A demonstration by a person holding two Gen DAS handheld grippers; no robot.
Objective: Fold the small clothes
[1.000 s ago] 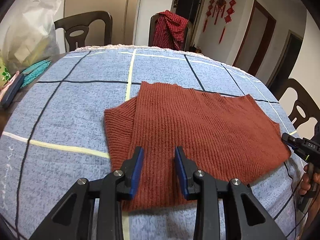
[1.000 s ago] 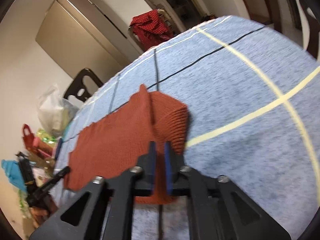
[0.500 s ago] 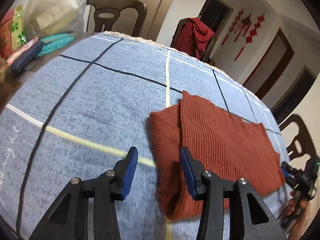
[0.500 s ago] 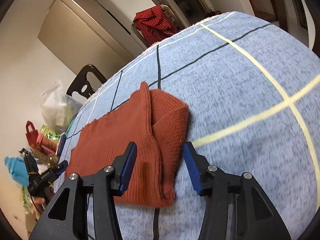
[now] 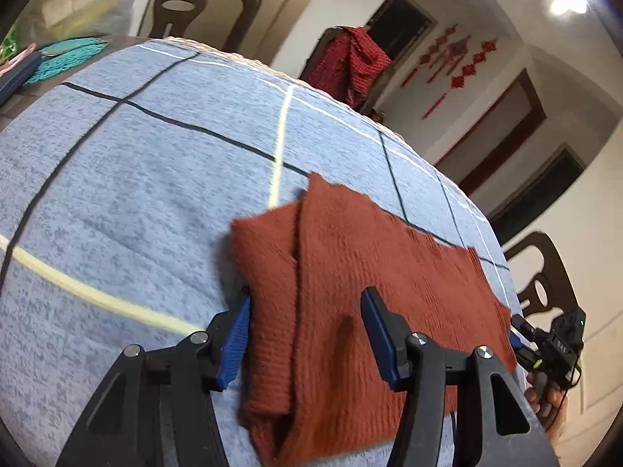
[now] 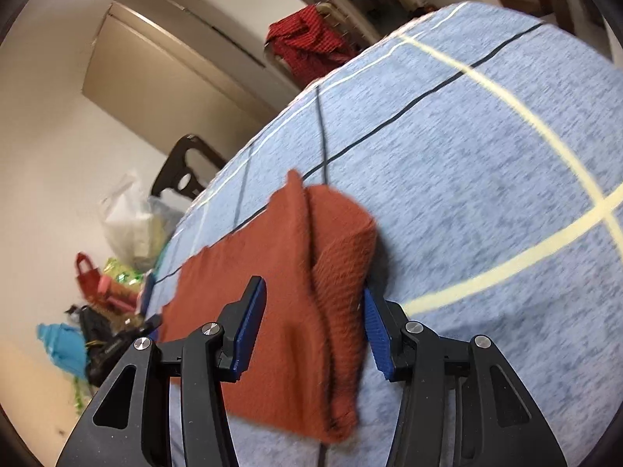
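A rust-red knit sweater (image 5: pixel 389 292) lies flat on the blue checked tablecloth (image 5: pixel 136 202), both sleeves folded in over the body. My left gripper (image 5: pixel 305 334) is open, its blue-padded jaws spread just above the sweater's left folded edge. In the right wrist view the sweater (image 6: pixel 272 272) shows from its other end. My right gripper (image 6: pixel 311 330) is open, its jaws straddling the folded right sleeve (image 6: pixel 342 241). The right gripper also appears in the left wrist view (image 5: pixel 545 346), at the sweater's far end.
Dark wooden chairs (image 5: pixel 202 4) stand around the table; one carries a red checked cloth (image 5: pixel 350 62). A teal mat (image 5: pixel 66 54) lies at the table's far left. A white plastic bag (image 6: pixel 128 218) and colourful clutter (image 6: pixel 105 288) sit at that end.
My right gripper opened from shut and let go of the sleeve. My left gripper shifted left, then back over the sweater's left folded edge, opening wider. The sweater lies still.
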